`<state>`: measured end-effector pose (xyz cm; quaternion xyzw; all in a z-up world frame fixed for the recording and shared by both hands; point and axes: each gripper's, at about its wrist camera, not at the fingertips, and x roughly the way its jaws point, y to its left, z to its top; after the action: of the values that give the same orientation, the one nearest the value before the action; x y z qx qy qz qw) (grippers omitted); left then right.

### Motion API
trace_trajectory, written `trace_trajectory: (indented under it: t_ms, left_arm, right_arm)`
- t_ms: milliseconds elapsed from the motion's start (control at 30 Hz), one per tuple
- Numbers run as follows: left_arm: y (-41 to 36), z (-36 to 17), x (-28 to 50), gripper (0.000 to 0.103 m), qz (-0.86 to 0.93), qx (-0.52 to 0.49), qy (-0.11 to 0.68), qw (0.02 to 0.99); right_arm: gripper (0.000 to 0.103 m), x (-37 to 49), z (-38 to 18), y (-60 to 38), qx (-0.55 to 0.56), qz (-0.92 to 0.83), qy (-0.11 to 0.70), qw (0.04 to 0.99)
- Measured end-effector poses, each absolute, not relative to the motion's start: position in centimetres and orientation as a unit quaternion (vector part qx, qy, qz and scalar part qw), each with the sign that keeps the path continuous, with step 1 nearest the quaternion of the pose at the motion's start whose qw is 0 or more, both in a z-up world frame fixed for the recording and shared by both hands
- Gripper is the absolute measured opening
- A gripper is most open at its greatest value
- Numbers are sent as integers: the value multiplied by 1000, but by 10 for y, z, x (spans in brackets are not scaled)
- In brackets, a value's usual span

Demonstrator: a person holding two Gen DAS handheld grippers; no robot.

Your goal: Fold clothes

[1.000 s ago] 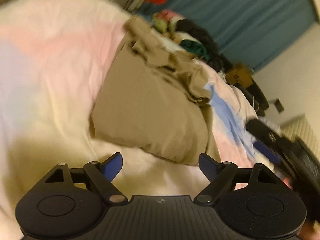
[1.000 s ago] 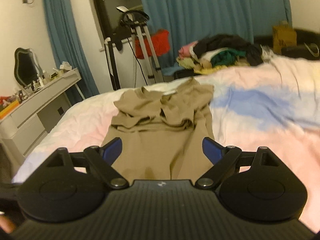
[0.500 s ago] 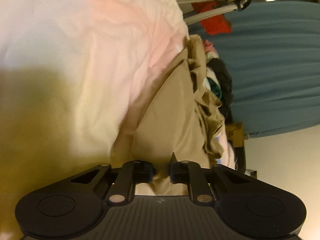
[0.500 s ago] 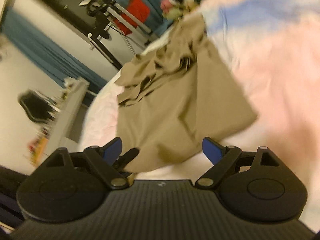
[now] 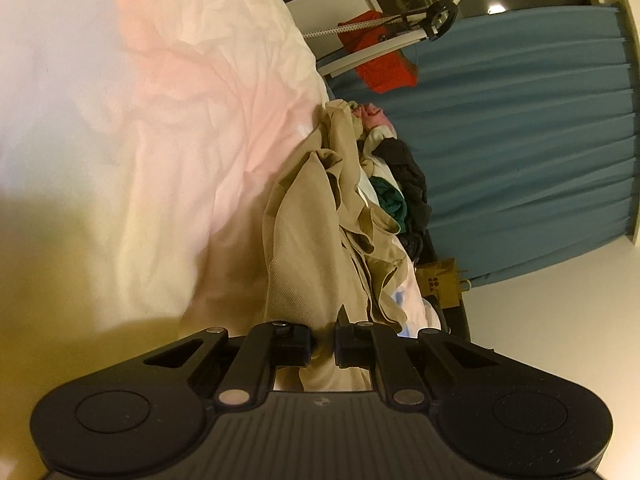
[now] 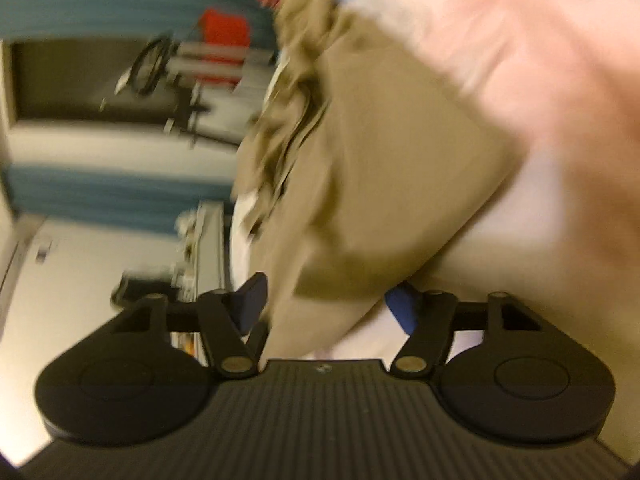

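A tan garment (image 5: 308, 256) lies on a pastel bedspread (image 5: 152, 128), flat at the near end and bunched at the far end. My left gripper (image 5: 323, 344) is shut on the garment's near hem, with cloth pinched between its jaws. In the blurred right wrist view the same tan garment (image 6: 384, 168) fills the middle. My right gripper (image 6: 324, 308) is open, its blue pads either side of the garment's near corner, and the cloth edge hangs down between them.
A pile of mixed clothes (image 5: 400, 196) lies past the garment. Blue curtains (image 5: 520, 140), a red item on a stand (image 5: 380, 64) and a cardboard box (image 5: 440, 284) stand beyond the bed. A white dresser (image 6: 204, 248) is at the bedside.
My left gripper went from open to shut on the garment's hem. My right gripper rolled sideways and came down to the garment's near corner, still open.
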<state>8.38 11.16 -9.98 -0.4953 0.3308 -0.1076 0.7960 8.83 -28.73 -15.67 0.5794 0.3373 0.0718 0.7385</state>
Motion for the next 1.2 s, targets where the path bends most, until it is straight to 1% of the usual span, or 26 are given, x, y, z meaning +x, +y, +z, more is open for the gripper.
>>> trace_trajectory:
  t_ms: [33,67,133,200,233,300,533,667,800,967,1200]
  left_arm:
    - [112,-99,83,10,-108,-495,329,797]
    - [112,-98,83,10,-109,-495,327,798]
    - [112,-97,82,10,-110,-495,326,798]
    - [113,-96,81,10,-111,-496,326,797]
    - [113,-96,81,10,-111,-497,326,797]
    - [114,-96,80,10,-110,-500,326,794]
    - [115,-90,79,9,-113,-494,323,799]
    - [115,-74,69,9,-121,-478,316,811]
    - [120,-53,48,8,-122,-474,311,815]
    - [123,-26,-4,8,-125,-476,303,816]
    - [129,0,-124,8,-122,-482,305,812]
  right_arm:
    - [43,88,-159,-290,585,62,333,737]
    - [37,88,-161,-293,591,53,329,735]
    - [23,88,-165,-298,602,34,320,731]
    - [21,87,-168,-303,611,16,309,728]
    - [17,83,-165,-306,610,6,300,734]
    - [13,80,-162,-309,606,-6,290,741]
    - [8,78,-156,-320,577,-22,274,769]
    - [8,73,-136,-322,561,-1,267,784]
    - [7,55,-103,-317,511,22,264,818]
    - [7,3,-78,-310,486,35,264,832]
    - [8,-108,-42,-299,464,42,234,853]
